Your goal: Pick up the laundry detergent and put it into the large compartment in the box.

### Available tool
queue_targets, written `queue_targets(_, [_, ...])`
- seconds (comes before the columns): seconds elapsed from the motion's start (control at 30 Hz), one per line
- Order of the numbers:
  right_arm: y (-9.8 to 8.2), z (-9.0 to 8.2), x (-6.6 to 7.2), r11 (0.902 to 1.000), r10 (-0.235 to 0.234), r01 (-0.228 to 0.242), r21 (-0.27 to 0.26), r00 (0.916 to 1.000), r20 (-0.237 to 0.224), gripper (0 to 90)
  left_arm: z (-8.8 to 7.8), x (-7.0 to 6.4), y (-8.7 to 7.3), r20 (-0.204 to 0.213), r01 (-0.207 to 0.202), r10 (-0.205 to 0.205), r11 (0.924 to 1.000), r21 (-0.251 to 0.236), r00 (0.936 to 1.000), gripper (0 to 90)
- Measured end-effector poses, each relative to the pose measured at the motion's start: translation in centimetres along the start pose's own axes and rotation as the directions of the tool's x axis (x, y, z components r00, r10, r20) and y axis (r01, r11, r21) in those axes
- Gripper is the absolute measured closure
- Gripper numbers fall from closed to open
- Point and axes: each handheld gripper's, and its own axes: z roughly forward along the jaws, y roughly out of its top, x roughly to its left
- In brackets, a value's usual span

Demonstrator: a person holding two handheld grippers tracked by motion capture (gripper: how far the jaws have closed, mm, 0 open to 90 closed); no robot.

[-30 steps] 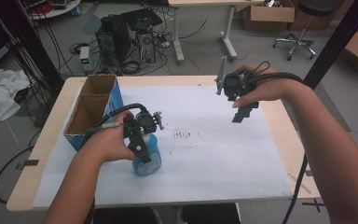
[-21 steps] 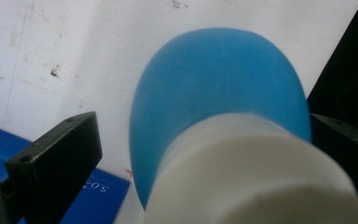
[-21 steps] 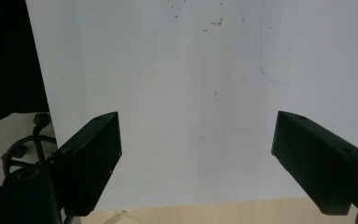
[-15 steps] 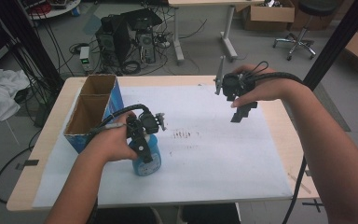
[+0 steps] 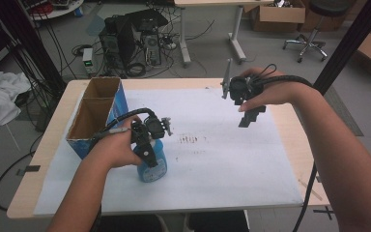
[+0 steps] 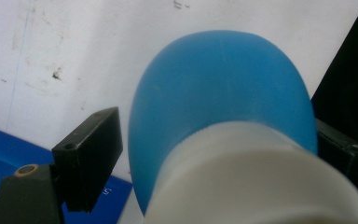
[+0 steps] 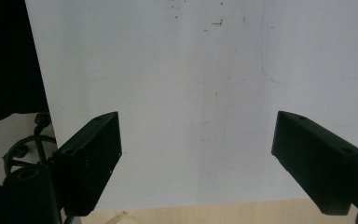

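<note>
**Left jaws astride the blue bottle, right gripper waiting wide**

The wooden table (image 5: pixel 280 126) carries a white paper sheet (image 5: pixel 232 159) over most of its top, and everything in play sits on the left half of it. At the sheet's left edge stands a blue cardboard box (image 5: pixel 96 116), open at the top, with 2 compartments that look empty from above.

Just beside the box's near end stands the blue bottle (image 5: pixel 150 166) — upright, on the paper, with a white neck or cap toward the camera in the left gripper view. The left gripper (image 5: pixel 147 147) comes down over it from above. In the left gripper view the 2 jaws flank the bottle's rounded body: the left-hand jaw shows a sliver of paper between itself and the blue surface, and the other jaw is mostly hidden behind the bulge, so I cannot tell whether they have closed on the bottle.

The right gripper (image 5: pixel 251 116) hangs above the sheet's far right part, well apart from the bottle, its jaws spread wide with nothing between them; the right gripper view shows bare paper and the table edge.

The step in hand looks like taking hold of the bottle. To do it well, I would centre the jaws on the widest part of the body below the neck, close evenly so the smooth, curved plastic does not squirt sideways, and keep the bottle upright — the box stands close on the left, so any lift should go straight up first.
</note>
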Motion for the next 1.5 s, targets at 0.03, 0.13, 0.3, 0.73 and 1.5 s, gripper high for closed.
queue_targets(0.03, [0.02, 0.01, -0.01, 1.0000, -0.001, 0.001, 0.001, 1.0000, 0.000, 16.0, 0.01, -0.03, -0.02, -0.003, -0.001, 0.001, 1.0000, 0.000, 1.0000, 15.8])
queue_targets(0.13, [0.09, 0.00, -0.01, 1.0000, -0.003, 0.003, 0.001, 1.0000, -0.001, 16.0, 0.02, -0.07, -0.04, -0.008, 0.002, -0.002, 1.0000, 0.000, 1.0000, 16.3])
queue_targets(0.3, [0.13, 0.00, 0.02, 1.0000, -0.002, 0.002, 0.001, 1.0000, -0.001, 16.0, 0.03, -0.08, -0.09, -0.013, 0.005, -0.005, 1.0000, 0.000, 0.9999, 19.2])
queue_targets(0.73, [0.02, -0.05, 0.07, 1.0000, -0.001, 0.001, -0.002, 1.0000, 0.001, 16.0, -0.17, -0.16, 0.02, -0.014, 0.007, -0.007, 0.9999, -0.010, 0.9999, 26.1])
queue_targets(1.5, [0.05, 0.37, -0.18, 1.0000, 0.002, -0.002, -0.001, 1.0000, -0.005, 15.9, 0.09, -0.32, 0.01, 0.004, 0.030, -0.030, 0.9994, -0.017, 0.9996, 40.0])
